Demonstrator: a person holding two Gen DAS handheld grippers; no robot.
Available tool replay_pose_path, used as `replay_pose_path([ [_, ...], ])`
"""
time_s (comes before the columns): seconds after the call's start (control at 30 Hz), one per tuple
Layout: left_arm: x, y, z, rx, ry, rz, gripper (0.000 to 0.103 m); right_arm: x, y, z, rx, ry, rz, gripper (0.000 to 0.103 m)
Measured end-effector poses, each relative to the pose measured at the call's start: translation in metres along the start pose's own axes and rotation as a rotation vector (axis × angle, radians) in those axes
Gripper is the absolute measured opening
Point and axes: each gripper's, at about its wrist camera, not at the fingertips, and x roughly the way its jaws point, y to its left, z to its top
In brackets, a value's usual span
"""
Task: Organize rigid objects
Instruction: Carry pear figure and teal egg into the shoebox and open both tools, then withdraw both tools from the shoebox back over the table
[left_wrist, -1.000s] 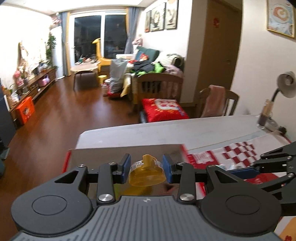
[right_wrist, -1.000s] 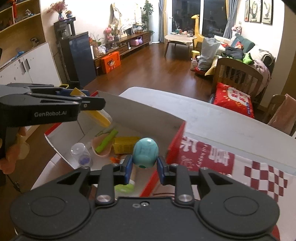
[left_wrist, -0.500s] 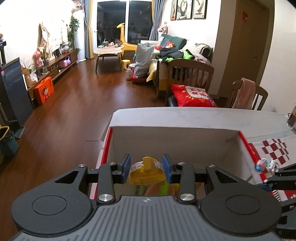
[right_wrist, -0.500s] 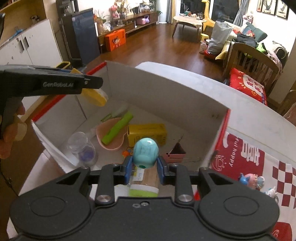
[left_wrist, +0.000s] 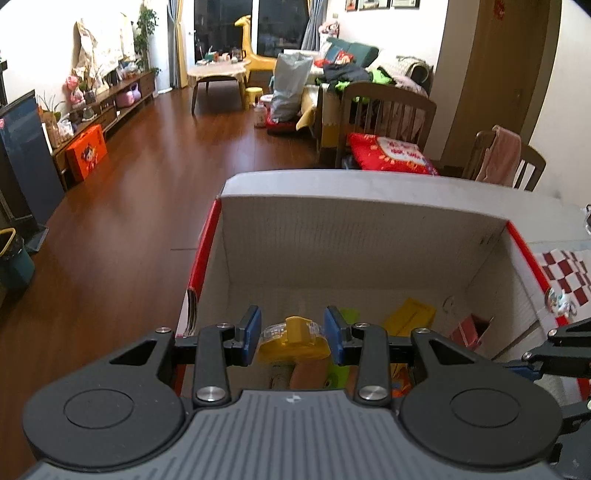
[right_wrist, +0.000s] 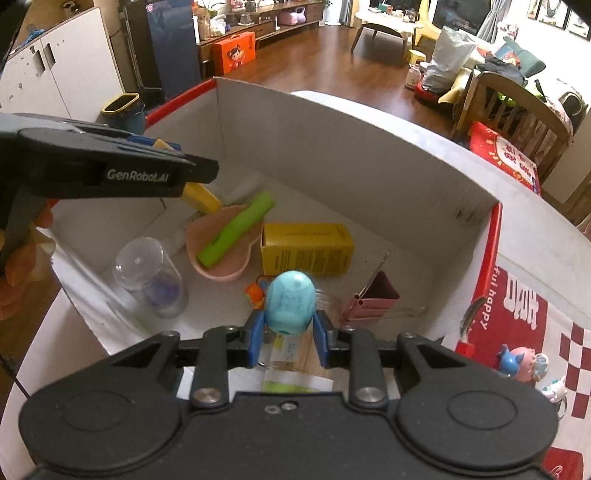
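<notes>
Living room, wood floor, white table carrying an open white box with red outer sides. Left gripper is over the box's near-left corner, blue pads clamped on a yellow toy with a clear band round it; jaws narrow, toy held above the box floor. Right gripper is over the near edge of the box, pads closed on a teal egg-shaped toy, also held above the contents. Right view alone shows the box floor properly: a clear bottle with green label right under the jaws, small orange toy beside the egg, pink clip to the right, clear cup lying on its side at left, pink heart-shaped dish with a green stick lying across it, yellow carton on its side just beyond. It also shows the left gripper from the side and orange-gloved fingers at far left, plus small figurines on the red-and-white cloth outside the box, right. Left view sees only slivers of the contents past its own pads, but shows the far room: red cushion, chairs, sofa, yellow giraffe.
</notes>
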Motion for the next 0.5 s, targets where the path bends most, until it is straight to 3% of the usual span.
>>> replay_pose_path([
  [0.37, -0.001, -0.002, -0.001, 0.004, 0.020, -0.002, 0.036, -0.006, -0.006, -0.003, 0.029, -0.002, 0.027, 0.034],
  [0.5, -0.005, -0.003, -0.003, 0.009, 0.022, -0.006, 0.036, -0.015, -0.009, -0.003, 0.051, -0.019, 0.059, 0.041],
])
